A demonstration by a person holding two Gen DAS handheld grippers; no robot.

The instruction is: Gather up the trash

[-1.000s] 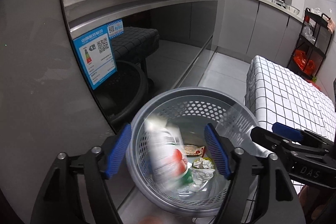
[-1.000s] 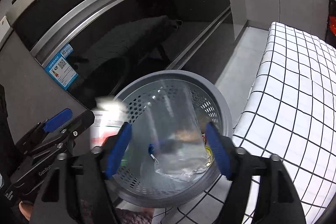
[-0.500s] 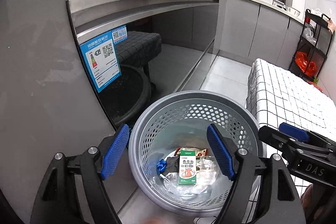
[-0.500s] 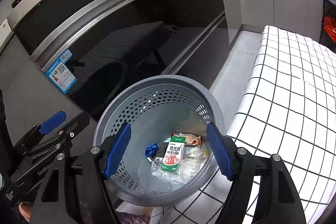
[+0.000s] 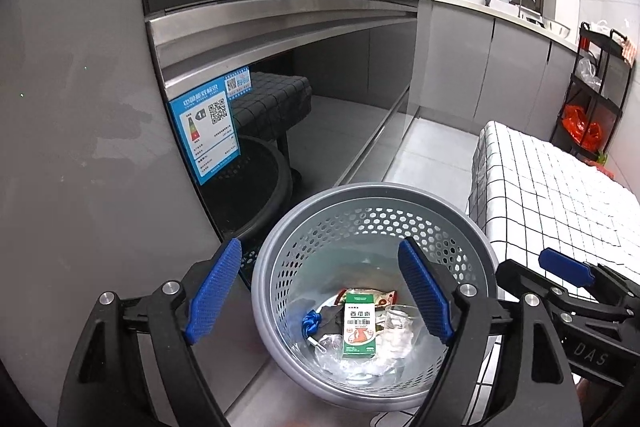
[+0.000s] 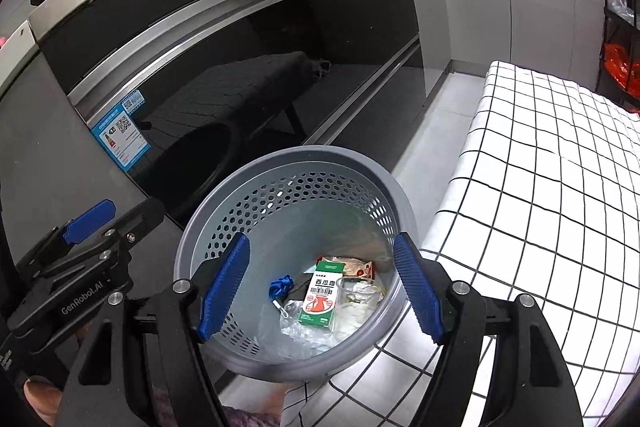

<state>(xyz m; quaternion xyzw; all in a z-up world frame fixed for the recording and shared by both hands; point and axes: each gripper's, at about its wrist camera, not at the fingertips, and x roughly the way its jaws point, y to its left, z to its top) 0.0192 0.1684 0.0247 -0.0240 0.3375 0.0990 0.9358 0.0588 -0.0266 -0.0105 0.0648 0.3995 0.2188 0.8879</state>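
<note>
Both grippers [image 5: 320, 291] [image 6: 322, 289] gape above one bin [image 5: 472, 243].

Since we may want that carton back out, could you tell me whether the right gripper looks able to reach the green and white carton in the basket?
Probably yes. The right gripper is open above the grey basket, and the green and white carton lies on top of the other trash, uncovered. The clear plastic cup beside it could crowd one finger.

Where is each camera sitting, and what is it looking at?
Left wrist: on the left gripper, looking down into the bin; its open fingers and the right gripper show.
Right wrist: on the right gripper, looking down into the bin; its open fingers and the left gripper show.
Both see the bin, the green box and the checked cloth.
</note>
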